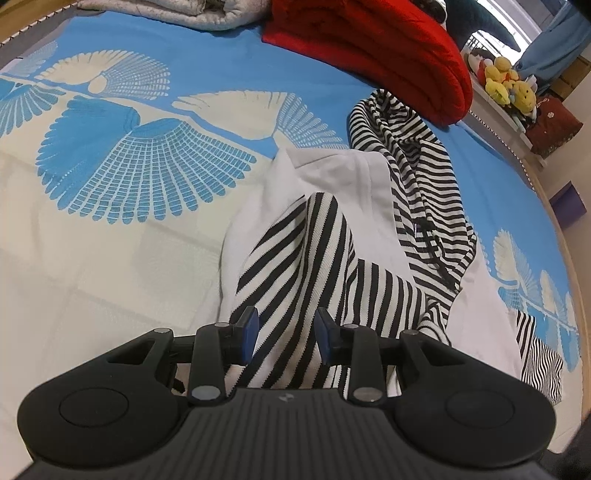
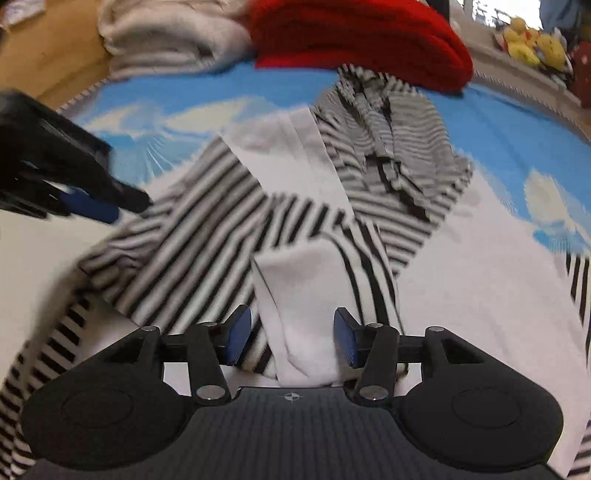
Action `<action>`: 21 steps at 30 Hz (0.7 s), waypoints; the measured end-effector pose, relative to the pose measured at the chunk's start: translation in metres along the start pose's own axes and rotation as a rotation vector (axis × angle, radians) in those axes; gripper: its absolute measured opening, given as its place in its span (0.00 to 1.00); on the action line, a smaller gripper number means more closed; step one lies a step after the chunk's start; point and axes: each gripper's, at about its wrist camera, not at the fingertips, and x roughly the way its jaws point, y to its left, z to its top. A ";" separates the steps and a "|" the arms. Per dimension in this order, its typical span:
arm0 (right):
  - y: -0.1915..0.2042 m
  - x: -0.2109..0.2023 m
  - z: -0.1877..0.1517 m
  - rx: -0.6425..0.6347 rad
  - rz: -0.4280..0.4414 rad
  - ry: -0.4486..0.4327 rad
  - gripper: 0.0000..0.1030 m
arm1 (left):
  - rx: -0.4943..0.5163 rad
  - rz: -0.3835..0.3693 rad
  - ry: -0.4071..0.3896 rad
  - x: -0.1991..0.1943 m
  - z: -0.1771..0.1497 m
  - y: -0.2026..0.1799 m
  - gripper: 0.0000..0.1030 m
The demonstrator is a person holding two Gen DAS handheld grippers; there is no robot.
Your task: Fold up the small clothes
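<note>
- The left tongs (image 1: 287, 336) hang over a black-and-white striped sleeve (image 1: 295, 258) of the small garment. The jaws stand apart with the striped cloth running up between them, but I cannot tell whether the blue pads (image 1: 249, 334) actually pinch it.
- The right tongs (image 2: 292, 338) stand part open around a fold of white cloth (image 2: 295, 295). Gaps show between cloth and pads on both sides, so this looks like lining up for a grip, not a hold. The view is blurred.
- The striped-and-white garment (image 1: 369, 192) lies rumpled on the bed (image 1: 110, 258), just beyond both tongs. Its sleeve is crossed over the white body, probably to narrow the piece for folding.
- From the right wrist view, the left tongs (image 2: 88, 206) appear at the left edge, at the sleeve's outer end, which suggests each hand is working one side of the same garment.
- Further off, the striped hood (image 1: 402, 147) with its dark drawstring lies bunched and not yet folded.
- Beyond that, a red blanket (image 1: 369, 48) and a pale grey one (image 1: 177, 13) sit folded at the far edge of the bed, out of the working space.
- Yellow soft toys (image 1: 508, 81) sit on a ledge past the bed.
</note>
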 end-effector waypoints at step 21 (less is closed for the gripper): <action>-0.096 -0.054 0.012 0.345 -0.003 -0.217 0.04 | -0.013 0.015 -0.004 0.001 0.002 0.002 0.34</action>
